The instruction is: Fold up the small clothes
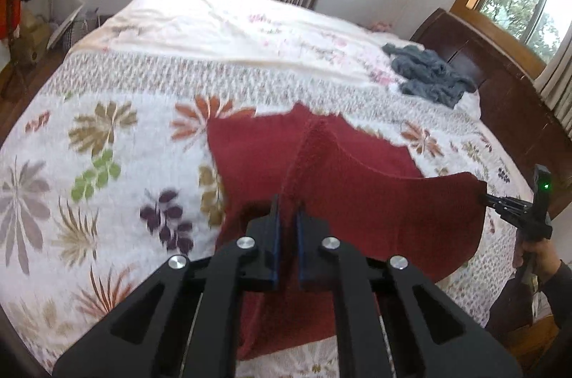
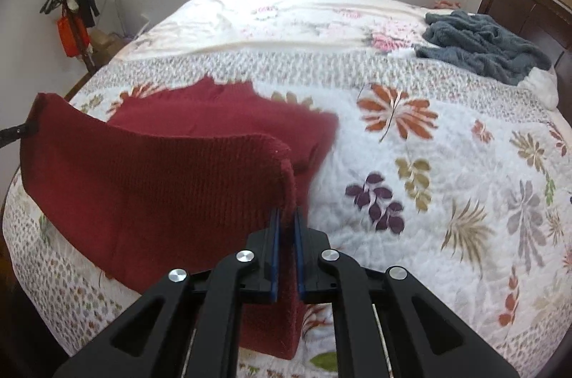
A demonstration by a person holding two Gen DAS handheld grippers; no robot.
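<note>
— What does the left wrist view show?
— The left gripper [image 1: 289, 210] clamps one edge of the red knit garment [image 1: 357, 185], lifted over the floral quilt [image 1: 107, 145]; the right gripper [image 1: 495, 201] pinches its far corner.

— And the right wrist view?
— The same red garment, its edge raised, fingers [image 2: 274, 227] narrowed on it — a grey-blue cloth [image 2: 479, 45] lies near the headboard [image 2: 525, 6].
</note>
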